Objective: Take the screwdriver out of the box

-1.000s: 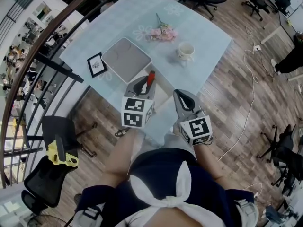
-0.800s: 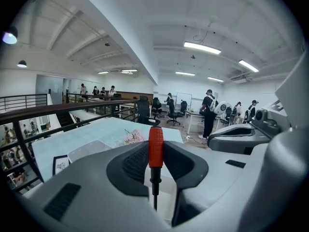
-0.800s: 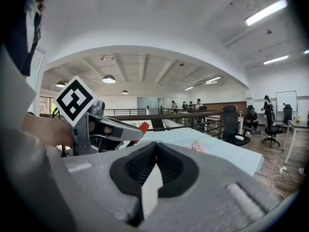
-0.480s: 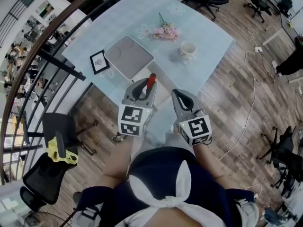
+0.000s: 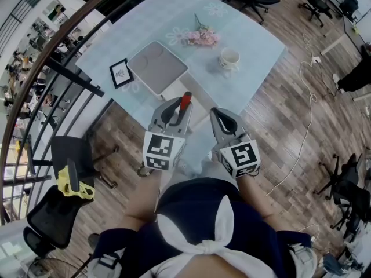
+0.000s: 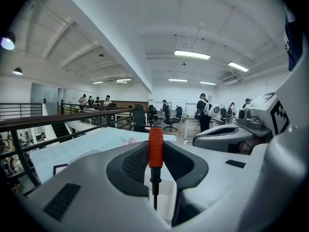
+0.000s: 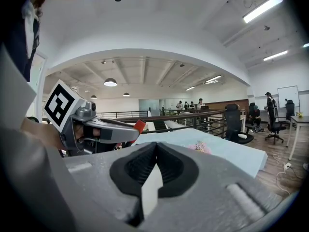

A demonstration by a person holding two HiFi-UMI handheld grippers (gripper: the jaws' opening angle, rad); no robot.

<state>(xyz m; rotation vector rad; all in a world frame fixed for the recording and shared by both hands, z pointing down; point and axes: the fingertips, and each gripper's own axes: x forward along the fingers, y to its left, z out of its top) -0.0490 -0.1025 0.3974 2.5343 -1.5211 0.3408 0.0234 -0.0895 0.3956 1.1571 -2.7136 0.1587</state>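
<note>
So the left gripper (image 5: pixel 175 108) is clamping its jaws on the one screwdriver (image 6: pixel 155 148), red handle up and shaft hanging down, just over the white box (image 5: pixel 200 117) at the table's near edge. The right gripper (image 5: pixel 222 119) is hovering beside it, jaws pressed together on nothing. Farther back on the blue tablecloth (image 5: pixel 255 39), one grey tray (image 5: pixel 157 68), one small picture frame (image 5: pixel 120 73), one flower bunch (image 5: pixel 200 37) and one cup (image 5: pixel 230 57) are sitting.

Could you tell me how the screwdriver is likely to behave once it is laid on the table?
Probably stiff: the screwdriver hangs straight from the left gripper. Its round red handle suggests it may roll on the table. The thin shaft likely makes it handle-heavy.
</note>
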